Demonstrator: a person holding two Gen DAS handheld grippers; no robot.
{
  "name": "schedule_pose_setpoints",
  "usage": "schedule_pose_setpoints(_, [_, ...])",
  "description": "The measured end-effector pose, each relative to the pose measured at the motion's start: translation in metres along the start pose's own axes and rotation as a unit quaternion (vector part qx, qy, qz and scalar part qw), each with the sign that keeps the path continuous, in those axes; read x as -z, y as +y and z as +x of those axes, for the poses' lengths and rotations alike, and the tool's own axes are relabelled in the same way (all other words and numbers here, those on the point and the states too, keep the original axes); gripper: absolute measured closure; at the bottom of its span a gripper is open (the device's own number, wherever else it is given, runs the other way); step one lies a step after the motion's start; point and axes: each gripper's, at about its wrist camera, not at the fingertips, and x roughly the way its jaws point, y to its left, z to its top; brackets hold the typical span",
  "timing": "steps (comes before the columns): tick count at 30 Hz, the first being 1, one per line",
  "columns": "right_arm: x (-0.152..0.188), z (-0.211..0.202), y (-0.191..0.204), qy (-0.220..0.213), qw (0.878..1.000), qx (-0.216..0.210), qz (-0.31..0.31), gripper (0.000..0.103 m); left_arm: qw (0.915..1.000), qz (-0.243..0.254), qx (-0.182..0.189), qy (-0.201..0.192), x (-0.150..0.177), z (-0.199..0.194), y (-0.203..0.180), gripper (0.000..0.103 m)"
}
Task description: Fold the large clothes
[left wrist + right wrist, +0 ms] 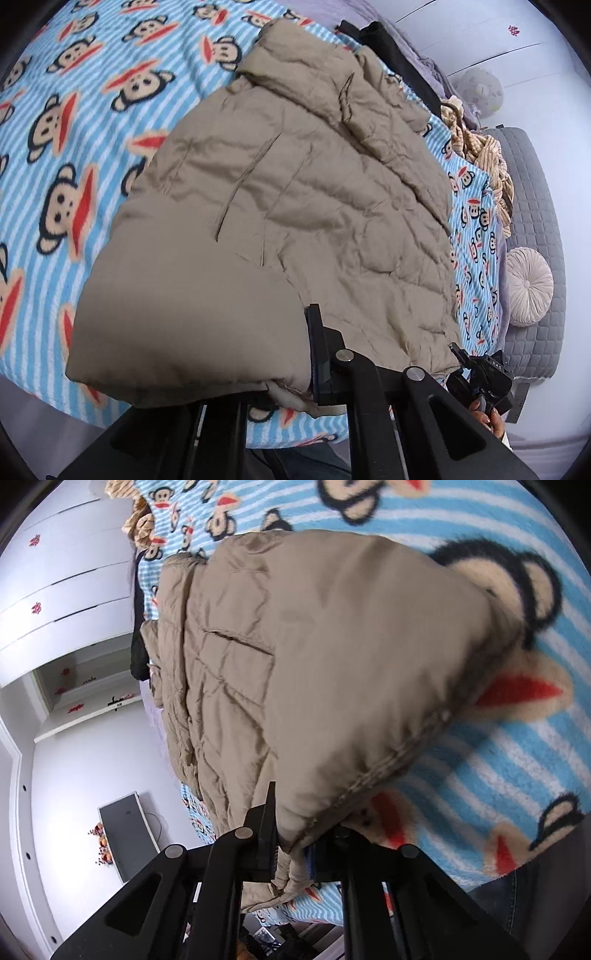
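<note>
A tan puffer jacket [295, 192] lies spread on a blue striped monkey-print blanket [74, 122]. In the left wrist view my left gripper [303, 369] is shut on the jacket's near hem corner. One black finger [323, 354] shows, and the fabric hides the other. My right gripper [476, 369], held by a hand, sits at the jacket's other near corner. In the right wrist view the right gripper [291, 845] is shut on the jacket [314, 664] hem, which bunches between its fingers just above the blanket [498, 768].
A black garment [384, 44] and a beige patterned cloth [476, 147] lie at the blanket's far edge. A grey quilted mat [532, 206] with a round cushion [530, 286] lies beside the bed. White cabinets [62, 590] and a dark screen [127, 834] line the wall.
</note>
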Motion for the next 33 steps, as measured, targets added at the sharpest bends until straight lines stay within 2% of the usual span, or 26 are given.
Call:
schedule_pose_setpoints(6, [-0.033,-0.003,0.081,0.005,0.995,0.007,-0.099,0.093,0.9981,0.016,-0.007,-0.058,-0.059,-0.016,-0.037,0.091])
schedule_pose_setpoints(11, [-0.077,0.011,0.162,-0.004,0.978,0.041,-0.206,0.093,0.9932,0.034,-0.041,-0.103,-0.110,-0.011,-0.072,0.091])
schedule_pose_setpoints(17, [-0.140,0.049,0.241,-0.004,0.954,0.065,-0.293,0.093,0.9854,0.044,-0.064,-0.152,-0.179,0.014,-0.098,0.091])
schedule_pose_setpoints(19, [-0.158,0.069,0.257,-0.002,0.949,0.078,-0.307,0.093,0.9846,0.041,-0.075,-0.152,-0.202,0.028,-0.098,0.091])
schedule_pose_setpoints(23, [-0.188,0.109,0.274,-0.006,0.946,0.098,-0.308,0.093,0.9844,0.052,-0.087,-0.143,-0.243,0.055,-0.096,0.091])
schedule_pose_setpoints(27, [-0.208,0.135,0.288,-0.027,0.947,0.102,-0.304,0.094,0.9821,0.079,-0.110,-0.131,-0.280,0.081,-0.094,0.091])
schedule_pose_setpoints(29, [-0.218,0.148,0.301,-0.039,0.943,0.106,-0.314,0.094,0.9812,0.087,-0.115,-0.127,-0.298,0.096,-0.090,0.091])
schedule_pose_setpoints(33, [-0.237,0.182,0.305,-0.051,0.937,0.133,-0.320,0.094,0.9836,0.079,-0.123,-0.106,-0.323,0.132,-0.075,0.091])
